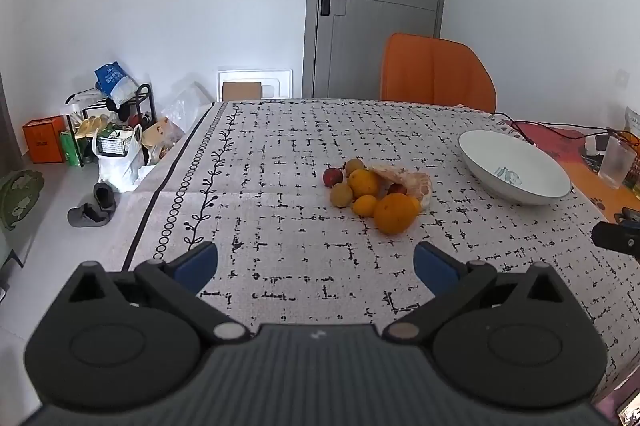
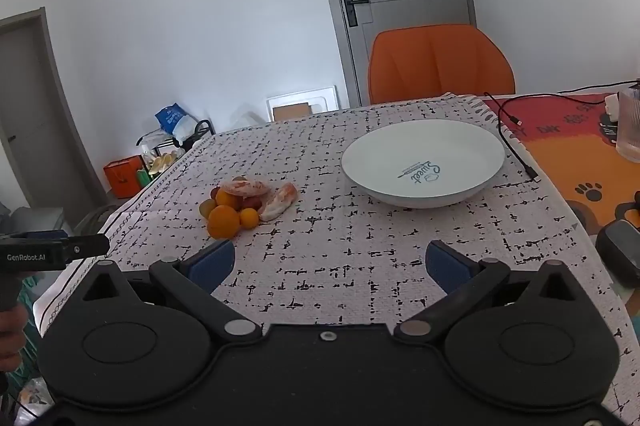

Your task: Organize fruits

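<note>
Both tongs, left (image 1: 316, 264) and right (image 2: 330, 262), gape wide and empty above the worktop (image 1: 280, 258); the fruit pile (image 2: 240, 204) lies clear of the empty bowl (image 2: 424, 162), an orange chair (image 2: 440, 62) behind.

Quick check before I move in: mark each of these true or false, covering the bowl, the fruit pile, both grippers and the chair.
1. The white bowl already holds fruit. False: it is empty.
2. The fruit pile lies on the tablecloth, beside the bowl. True.
3. The left gripper grips an orange. False: it is open and holds nothing.
4. The right gripper is open. True.
5. An orange chair stands behind the table. True.
</note>
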The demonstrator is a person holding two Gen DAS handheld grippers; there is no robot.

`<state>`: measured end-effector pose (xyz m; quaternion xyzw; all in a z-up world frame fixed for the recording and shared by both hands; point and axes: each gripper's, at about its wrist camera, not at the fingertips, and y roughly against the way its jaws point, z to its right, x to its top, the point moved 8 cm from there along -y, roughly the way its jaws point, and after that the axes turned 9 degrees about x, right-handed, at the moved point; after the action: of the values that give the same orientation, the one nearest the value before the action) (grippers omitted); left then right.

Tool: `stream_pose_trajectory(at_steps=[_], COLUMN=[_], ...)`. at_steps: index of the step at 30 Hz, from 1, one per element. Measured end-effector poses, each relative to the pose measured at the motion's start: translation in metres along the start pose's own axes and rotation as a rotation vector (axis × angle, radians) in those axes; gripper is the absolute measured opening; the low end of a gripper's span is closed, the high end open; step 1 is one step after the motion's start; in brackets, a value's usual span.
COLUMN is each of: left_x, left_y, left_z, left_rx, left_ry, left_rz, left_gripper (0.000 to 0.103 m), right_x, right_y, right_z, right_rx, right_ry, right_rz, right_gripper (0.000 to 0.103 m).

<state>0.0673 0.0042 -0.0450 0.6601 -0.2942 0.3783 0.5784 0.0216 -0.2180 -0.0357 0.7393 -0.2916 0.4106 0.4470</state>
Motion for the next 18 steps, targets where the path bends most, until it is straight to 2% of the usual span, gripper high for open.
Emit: stream_pose_trajectory(at_steps=[18], left_x=[0.0008], left_y=[0.0039], left_z=[-0.0032], left_rx=[0.000], left_ry=[0.005], left_rz=[0.008], left_gripper=[0.103], right_x=[-0.0003], right_y=[-0.0032], right_z=[-0.0029], right_rx=[0.003], right_ry=[0.006], right_rz=[0.000], right_gripper=[0.103])
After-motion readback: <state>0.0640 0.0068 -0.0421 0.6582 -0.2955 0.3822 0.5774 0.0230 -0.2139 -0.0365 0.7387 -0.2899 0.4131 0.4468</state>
